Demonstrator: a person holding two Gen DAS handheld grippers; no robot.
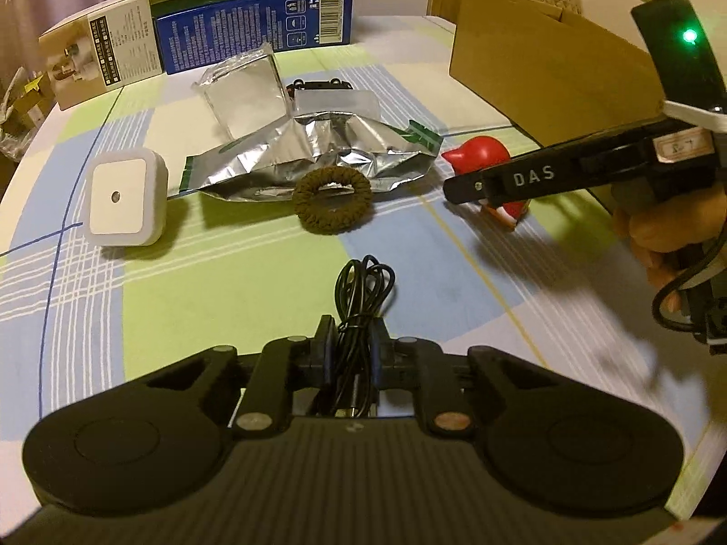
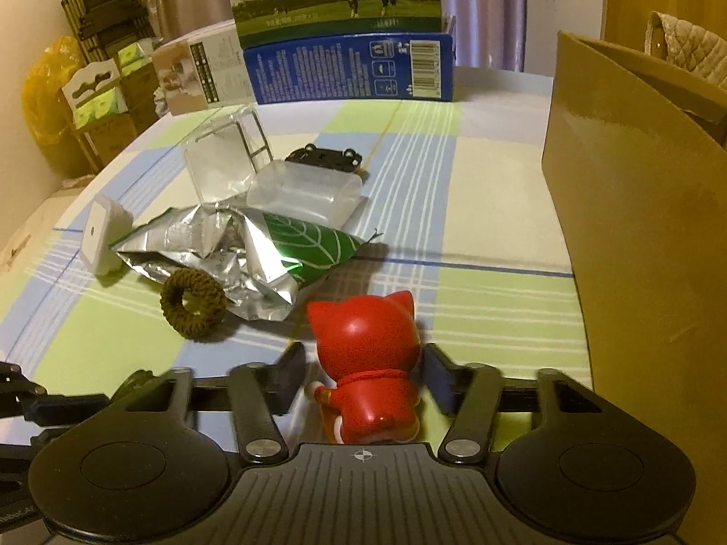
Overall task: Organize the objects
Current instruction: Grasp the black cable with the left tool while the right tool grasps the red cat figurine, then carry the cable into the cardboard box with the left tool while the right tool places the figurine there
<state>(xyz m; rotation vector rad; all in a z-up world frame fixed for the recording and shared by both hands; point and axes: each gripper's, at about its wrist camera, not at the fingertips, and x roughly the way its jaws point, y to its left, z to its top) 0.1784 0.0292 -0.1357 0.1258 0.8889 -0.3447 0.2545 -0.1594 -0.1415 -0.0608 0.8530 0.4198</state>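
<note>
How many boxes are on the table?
3 that I can see: a white box at the far left, a blue milk box beside it, and a brown cardboard box on the right. More could be hidden.

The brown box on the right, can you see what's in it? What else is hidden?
- Brown box: inside hidden in both views; its own wall blocks it.
- Red toy: face turned away in the right wrist view; the right gripper covers part of it in the left wrist view.
- Black cable: lower end hidden behind the left gripper.
- Small print on the blue carton: too small.
- Black thing behind the clear plastic: unclear what it is.
</note>
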